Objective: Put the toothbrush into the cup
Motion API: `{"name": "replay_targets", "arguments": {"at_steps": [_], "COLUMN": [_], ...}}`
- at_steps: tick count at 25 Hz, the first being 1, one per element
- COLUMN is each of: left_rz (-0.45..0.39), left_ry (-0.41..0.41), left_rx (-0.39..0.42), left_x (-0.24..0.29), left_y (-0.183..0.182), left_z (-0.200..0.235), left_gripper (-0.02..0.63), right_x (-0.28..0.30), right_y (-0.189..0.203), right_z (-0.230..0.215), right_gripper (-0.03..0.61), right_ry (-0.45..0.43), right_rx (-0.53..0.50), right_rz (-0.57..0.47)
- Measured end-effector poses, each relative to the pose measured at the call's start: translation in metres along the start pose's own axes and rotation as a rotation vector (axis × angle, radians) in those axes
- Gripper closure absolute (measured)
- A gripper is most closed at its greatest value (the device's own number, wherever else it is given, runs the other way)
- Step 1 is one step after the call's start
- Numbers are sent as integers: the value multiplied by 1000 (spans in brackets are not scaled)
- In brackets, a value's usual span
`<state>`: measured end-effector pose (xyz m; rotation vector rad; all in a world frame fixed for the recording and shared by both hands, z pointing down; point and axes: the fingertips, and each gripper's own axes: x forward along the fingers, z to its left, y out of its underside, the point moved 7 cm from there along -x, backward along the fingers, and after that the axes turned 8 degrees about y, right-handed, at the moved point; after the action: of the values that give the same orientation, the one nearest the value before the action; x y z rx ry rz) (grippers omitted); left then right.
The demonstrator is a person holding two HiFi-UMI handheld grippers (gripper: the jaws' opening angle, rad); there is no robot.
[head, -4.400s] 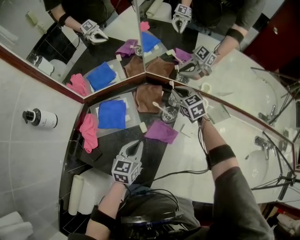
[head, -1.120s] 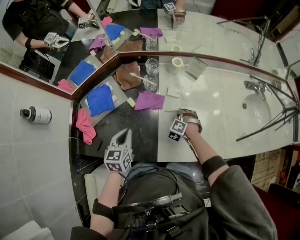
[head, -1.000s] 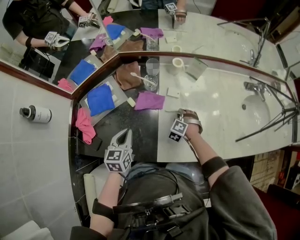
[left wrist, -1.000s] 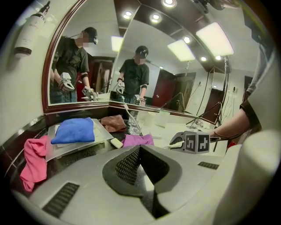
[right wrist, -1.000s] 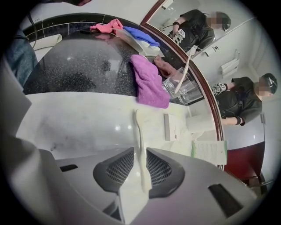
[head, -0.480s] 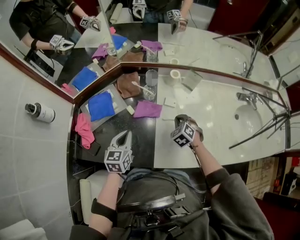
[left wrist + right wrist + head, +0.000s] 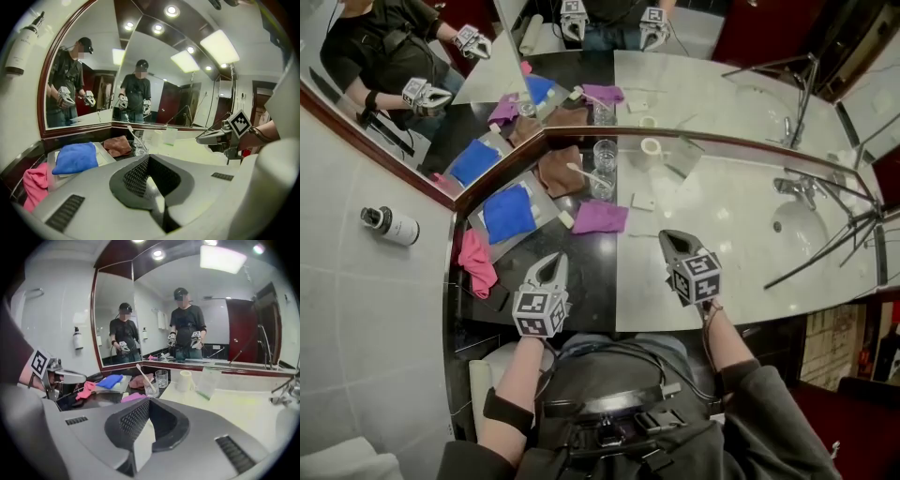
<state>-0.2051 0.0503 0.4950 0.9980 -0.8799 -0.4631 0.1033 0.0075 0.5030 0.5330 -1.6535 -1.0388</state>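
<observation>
The tabletop [image 7: 722,216] runs wide along the mirror, white stone on the right and a black stretch on the left, and the task's things sit at the far side of that black stretch, close to the mirror's corner. Both tongs hang over the near edge, well apart from them. The left tongs [image 7: 554,262] are shut with nothing between the jaws, and the right tongs [image 7: 671,240] are likewise shut and empty.

The cup [image 7: 602,188] stands upright, far and a little right of the left tongs, far and left of the right tongs. Neither hand looks clearly nearer to it. A purple cloth [image 7: 600,217] lies just on the cup's near side, between it and both tongs, and a second glass [image 7: 606,153] stands just beyond it.

The toothbrush [image 7: 584,174] is already in the cup, its lower end inside the glass. Its long axis leans rather than standing straight. The upper end, apparently the head, tilts out over the rim toward the far left, above the brown cloth [image 7: 555,173]. By the look of it, the placing is done and no reach toward the cup is called for.
</observation>
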Motion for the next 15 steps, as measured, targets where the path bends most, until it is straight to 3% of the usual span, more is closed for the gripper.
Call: {"name": "replay_targets", "arguments": {"at_steps": [5, 12, 15], "left_rz": [-2, 6, -9], "left_ry": [-8, -8, -4], "left_rx": [16, 64, 39], "left_x": [-3, -4, -3], "left_y": [1, 4, 3], "left_z": [-1, -10, -12], "left_gripper": [612, 614, 614], "right_x": [-25, -38, -38], "right_y": [16, 28, 27], "right_z": [-11, -24, -23], "right_gripper": [557, 557, 557], "right_ry": [20, 46, 42], "right_rx": [150, 158, 138], "right_rz": [-48, -43, -39]}}
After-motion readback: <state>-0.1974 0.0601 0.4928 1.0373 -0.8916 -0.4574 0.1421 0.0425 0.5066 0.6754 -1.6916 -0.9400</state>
